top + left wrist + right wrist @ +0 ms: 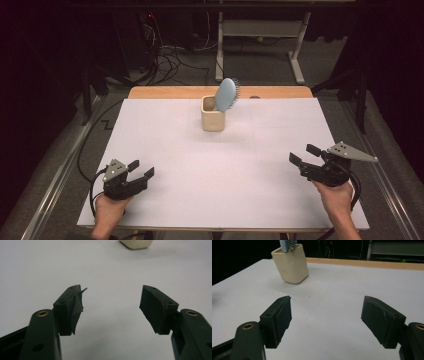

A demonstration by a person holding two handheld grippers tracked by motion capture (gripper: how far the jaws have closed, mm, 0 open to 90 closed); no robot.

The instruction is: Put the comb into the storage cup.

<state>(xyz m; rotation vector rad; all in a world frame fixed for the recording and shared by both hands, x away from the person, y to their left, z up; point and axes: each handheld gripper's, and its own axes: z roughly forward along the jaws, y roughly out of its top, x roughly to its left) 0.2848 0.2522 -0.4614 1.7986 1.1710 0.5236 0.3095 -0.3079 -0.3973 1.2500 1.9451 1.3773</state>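
Hairbrush: a pale blue oval plastic hairbrush [226,94] stands handle-down in a cream, square-sided ceramic cup [213,119], its head leaning right over the rim, bristles facing away from the person.
Cup: it sits at the far middle of the white-topped table [220,175], just short of the bare wooden strip along the far edge; in the right gripper view it shows as the cream cup [290,265] with the brush [286,245] rising from it.
Left gripper: the left gripper [141,170] rests low near the near-left corner, its fingers [72,308] wide apart with nothing between them, aimed toward the cup's base [136,243].
Right gripper: the right gripper [305,156] hangs near the right edge, fingers [280,318] apart and empty, well apart from the cup.
Step in hand: likely a reach for the brush; judged best, one gripper steadies the cup wall while the other takes the brush below its head and lifts straight up.
Risk: a sideways pull could tip the light-looking cup.
Open room: broad bare tabletop lies between both grippers and the cup.
Edges: the right hand works close to the table's right edge; cables and a desk frame lie on the floor beyond the far edge.
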